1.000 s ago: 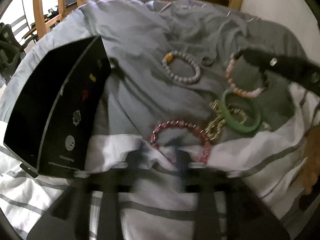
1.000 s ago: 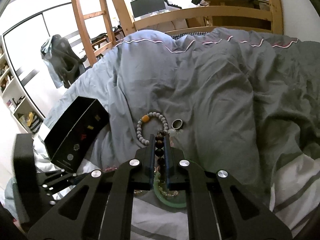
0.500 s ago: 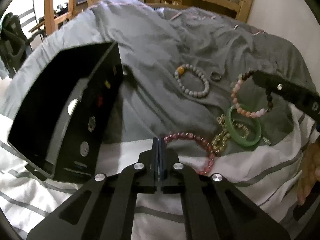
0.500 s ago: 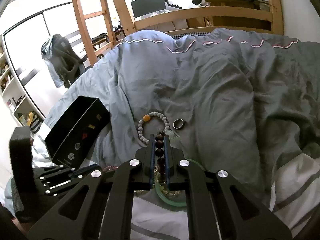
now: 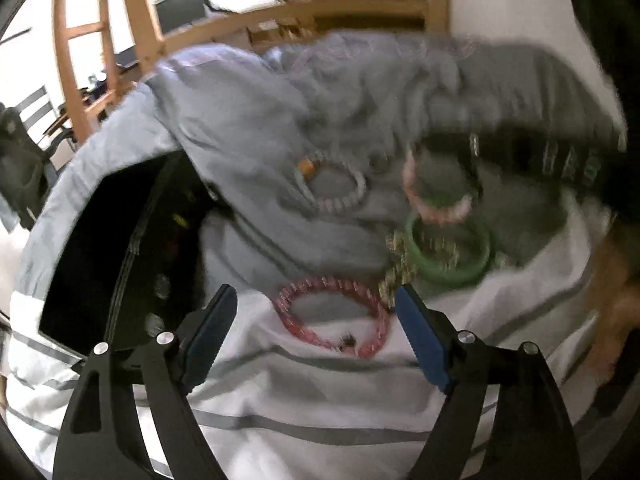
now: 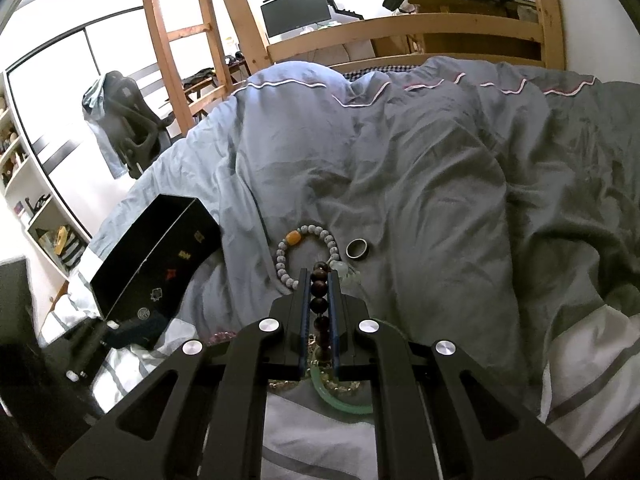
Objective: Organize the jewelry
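Observation:
My left gripper (image 5: 316, 300) is open, its jaws spread either side of a pink beaded bracelet (image 5: 332, 316) on the bed. Beyond it lie a green bangle (image 5: 448, 252), a gold chain (image 5: 400, 264), a grey bead bracelet with an orange bead (image 5: 332, 184) and a pink-and-dark bead bracelet (image 5: 436, 188). My right gripper (image 6: 320, 280) is shut on the dark beads of that pink-and-dark bracelet (image 6: 320, 288) and holds it just above the duvet. A black jewelry box (image 5: 112, 248) stands open at the left; it also shows in the right wrist view (image 6: 156, 264).
A dark ring (image 6: 356, 248) lies on the grey duvet (image 6: 440, 184) next to the grey bead bracelet (image 6: 308, 252). The green bangle (image 6: 340, 400) shows under the right gripper. A wooden bed frame and ladder (image 6: 172, 40) stand behind. A chair (image 6: 124, 128) stands at the left.
My left gripper has opened from shut and moved forward over the pink beaded bracelet; its view is blurred. The right gripper has barely moved and keeps its hold on the beads.

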Motion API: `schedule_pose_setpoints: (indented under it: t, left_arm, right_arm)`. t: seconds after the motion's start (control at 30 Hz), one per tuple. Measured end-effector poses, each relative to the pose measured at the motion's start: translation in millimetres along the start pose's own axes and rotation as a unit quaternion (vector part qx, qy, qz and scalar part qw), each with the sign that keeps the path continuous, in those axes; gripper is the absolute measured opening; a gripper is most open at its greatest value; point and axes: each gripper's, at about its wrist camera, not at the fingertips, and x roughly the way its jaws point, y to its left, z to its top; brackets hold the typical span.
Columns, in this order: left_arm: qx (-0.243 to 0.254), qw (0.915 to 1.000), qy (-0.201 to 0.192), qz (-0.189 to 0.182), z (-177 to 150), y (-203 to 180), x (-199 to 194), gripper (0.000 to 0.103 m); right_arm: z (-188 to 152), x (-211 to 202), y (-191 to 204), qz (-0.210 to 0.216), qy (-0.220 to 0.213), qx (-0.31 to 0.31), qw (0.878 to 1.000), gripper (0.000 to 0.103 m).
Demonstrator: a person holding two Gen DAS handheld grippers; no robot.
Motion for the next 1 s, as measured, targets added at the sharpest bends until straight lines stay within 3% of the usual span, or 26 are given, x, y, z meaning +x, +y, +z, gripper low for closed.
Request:
schedule_pose_setpoints:
  t: [0.07, 0.17, 0.23, 0.3, 0.37, 0.47, 0.53, 0.67, 0.7, 0.73, 0.77, 0.83, 0.9, 1.0]
  left_arm:
    - [0.007, 0.9988, 0.047, 0.010, -6.5, -1.7, 21.7, 0.064]
    - [-0.025, 0.9976, 0.064, -0.006, -6.9, 11.4, 30.4, 0.045]
    - [-0.048, 0.9971, 0.059, -0.011, -4.4, 21.1, 26.3, 0.019]
    - [-0.078, 0.9953, 0.052, -0.024, -2.2, 33.4, 22.3, 0.010]
    - [-0.099, 0.9932, 0.047, -0.039, -0.1, 41.8, 20.1, 0.008]
    - [-0.101, 0.9939, 0.028, -0.036, 1.6, 42.5, 13.3, 0.002]
    - [-0.104, 0.9940, 0.011, -0.034, 3.2, 43.5, 5.7, 0.002]
    - [-0.096, 0.9925, -0.004, -0.076, 6.1, 35.5, -5.0, 0.007]
    - [-0.085, 0.9937, -0.002, -0.074, 7.2, 28.9, -2.8, 0.033]
    - [-0.071, 0.9953, 0.001, -0.066, 7.7, 23.4, -1.9, 0.074]
    - [-0.051, 0.9977, -0.005, -0.044, 6.0, 15.0, -2.5, 0.085]
    - [-0.022, 0.9994, -0.013, -0.023, 4.5, 4.0, -3.0, 0.086]
    - [-0.006, 0.9998, 0.003, -0.017, 4.2, -1.0, 7.5, 0.086]
    - [0.000, 0.9984, 0.056, 0.003, 1.4, -1.3, 38.4, 0.063]
  right_arm:
    - [-0.8, 1.0, 1.3, 0.000, 0.002, -0.002, 1.000, 0.009]
    - [-2.2, 1.5, 2.5, 0.001, 0.003, -0.004, 1.000, 0.009]
    - [-2.0, 0.8, 2.6, 0.001, 0.003, -0.004, 1.000, 0.009]
    - [-2.1, 0.5, 2.3, 0.000, 0.002, -0.002, 1.000, 0.009]
    - [-2.2, 0.9, 1.9, 0.000, 0.002, 0.000, 1.000, 0.009]
    - [-1.9, 1.3, 1.8, -0.001, 0.001, 0.001, 1.000, 0.009]
    - [-2.0, 1.3, 1.8, -0.001, 0.002, 0.000, 1.000, 0.009]
    - [-2.7, 3.3, 2.2, -0.001, 0.005, 0.002, 1.000, 0.009]
    - [-2.8, 3.5, 1.9, -0.001, 0.006, 0.002, 1.000, 0.009]
    - [-3.1, 3.9, 1.9, -0.001, 0.007, 0.001, 1.000, 0.009]
    - [-3.3, 3.8, 1.4, -0.001, 0.007, 0.002, 1.000, 0.009]
    - [-3.4, 3.7, 1.3, -0.001, 0.007, 0.002, 1.000, 0.009]
    - [-3.4, 3.7, 1.4, -0.001, 0.007, 0.001, 1.000, 0.009]
    - [-3.9, 3.8, 1.4, -0.001, 0.009, 0.001, 1.000, 0.009]
